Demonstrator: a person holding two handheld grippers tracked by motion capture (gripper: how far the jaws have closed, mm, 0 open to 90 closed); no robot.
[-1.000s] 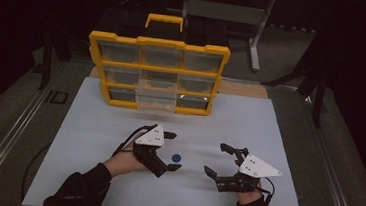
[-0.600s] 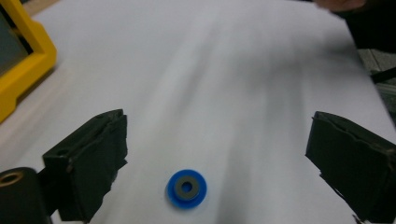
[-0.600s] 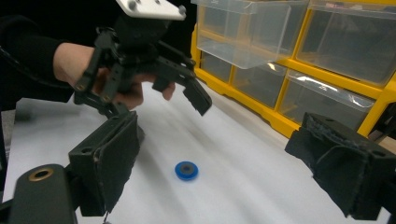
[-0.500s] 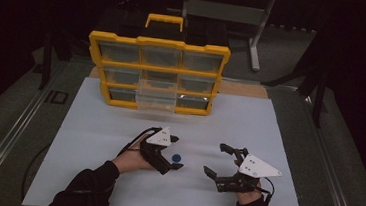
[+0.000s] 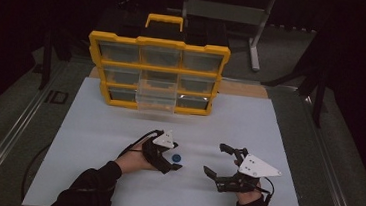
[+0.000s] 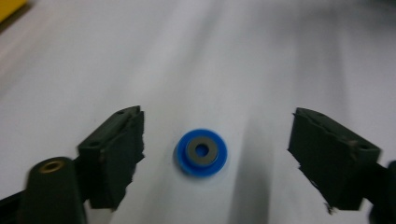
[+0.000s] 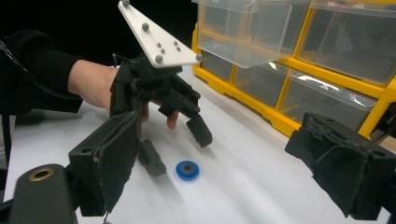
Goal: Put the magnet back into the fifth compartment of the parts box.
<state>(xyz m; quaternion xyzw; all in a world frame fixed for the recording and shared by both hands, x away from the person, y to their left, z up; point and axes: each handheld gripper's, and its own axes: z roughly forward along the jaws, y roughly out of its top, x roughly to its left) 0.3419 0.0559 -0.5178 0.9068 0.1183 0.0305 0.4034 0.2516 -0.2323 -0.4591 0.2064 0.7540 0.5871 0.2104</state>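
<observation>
Your left tool (image 5: 171, 158) has come down and forward since a second ago, so its spread jaws now sit on either side of the small blue plastic disc with a grey metal centre (image 5: 176, 157). In the left gripper view that disc (image 6: 201, 151) lies flat on the white sheet covering the table (image 5: 249, 124), between the two jaws and touching neither. Your right tool (image 5: 218, 160) rests well to the right of it, also spread wide and holding nothing. Behind both, the yellow-framed organiser with clear plastic drawers (image 5: 156, 73) stands at the far edge of the sheet, with its lower middle drawer (image 5: 157, 95) pulled out.
</observation>
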